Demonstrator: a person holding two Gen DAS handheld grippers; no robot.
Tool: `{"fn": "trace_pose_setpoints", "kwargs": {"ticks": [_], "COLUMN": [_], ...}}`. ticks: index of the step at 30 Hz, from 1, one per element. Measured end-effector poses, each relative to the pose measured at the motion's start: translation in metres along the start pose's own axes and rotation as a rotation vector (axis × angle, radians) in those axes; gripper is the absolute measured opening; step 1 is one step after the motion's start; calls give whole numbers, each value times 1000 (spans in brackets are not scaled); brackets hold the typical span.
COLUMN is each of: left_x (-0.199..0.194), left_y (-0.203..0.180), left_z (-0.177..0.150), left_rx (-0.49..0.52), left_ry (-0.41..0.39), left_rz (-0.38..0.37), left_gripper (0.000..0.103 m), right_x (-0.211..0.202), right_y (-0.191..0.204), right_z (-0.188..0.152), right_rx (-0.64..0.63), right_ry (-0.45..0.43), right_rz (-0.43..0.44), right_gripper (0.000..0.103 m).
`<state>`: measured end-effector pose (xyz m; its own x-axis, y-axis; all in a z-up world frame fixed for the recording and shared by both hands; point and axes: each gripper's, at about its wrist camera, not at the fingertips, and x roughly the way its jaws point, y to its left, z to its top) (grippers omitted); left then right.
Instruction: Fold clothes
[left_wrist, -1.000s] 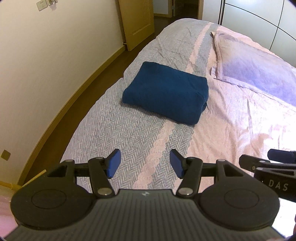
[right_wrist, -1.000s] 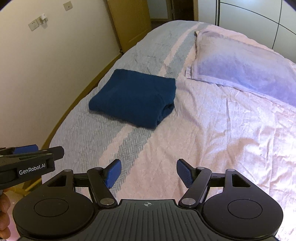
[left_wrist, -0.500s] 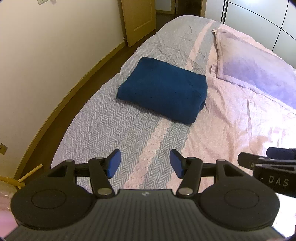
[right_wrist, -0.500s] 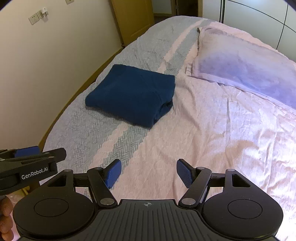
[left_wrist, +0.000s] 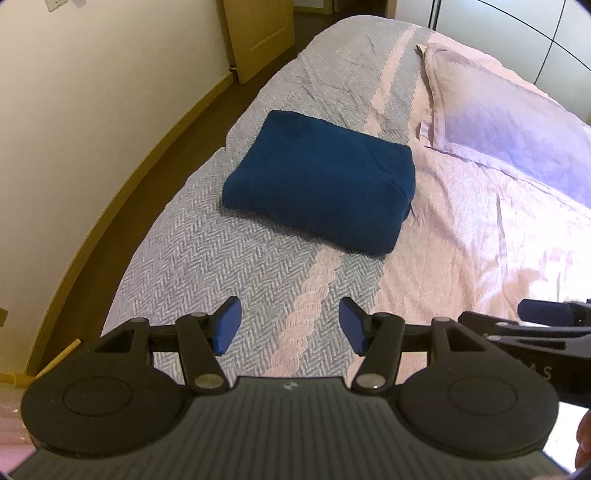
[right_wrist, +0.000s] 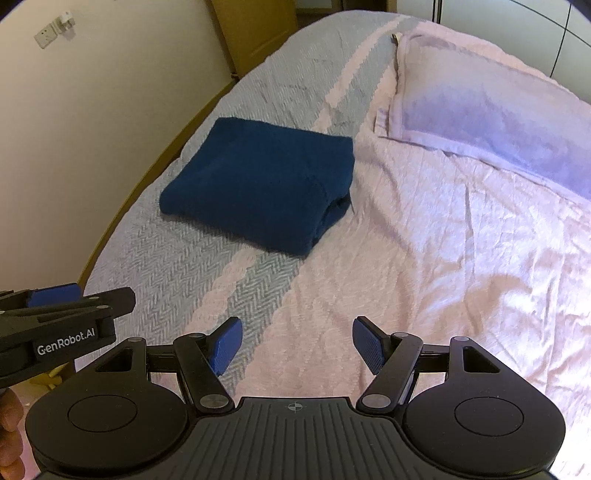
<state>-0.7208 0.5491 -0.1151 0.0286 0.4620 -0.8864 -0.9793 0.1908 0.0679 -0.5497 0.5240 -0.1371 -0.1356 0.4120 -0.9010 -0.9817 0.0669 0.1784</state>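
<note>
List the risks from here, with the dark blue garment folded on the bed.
1. The folded dark blue garment lies near the bed's wall-side edge; a nudge might push it off.
2. Its layered open end could spill apart if one gripper lifts it.
3. Left gripper and right gripper, both open and empty, could collide.

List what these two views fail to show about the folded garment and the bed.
- Garment type: both views show only a folded navy bundle; its inner layers are hidden.
- Its underside: hidden against the bed.
- Bed's near end: covered by each claw's body.
- Pillow: cut off by the right edge in both views.
</note>
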Motion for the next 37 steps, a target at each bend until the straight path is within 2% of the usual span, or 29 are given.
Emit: {"fn": "trace_pose_setpoints", "kwargs": {"ticks": [28,37], "left_x": [79,82], "left_y": [52,56], "left_z": [67,77], "left_rx": [48,56], "left_ry": [47,11], "left_rz": [-84,-72], "left_gripper": [55,55], "right_x": [68,73], "right_y": [42,47], "right_z": [59,67], "right_rx": [32,27], "right_ry": [101,104], "right_rz": [-97,-105], "right_gripper": [70,69]}}
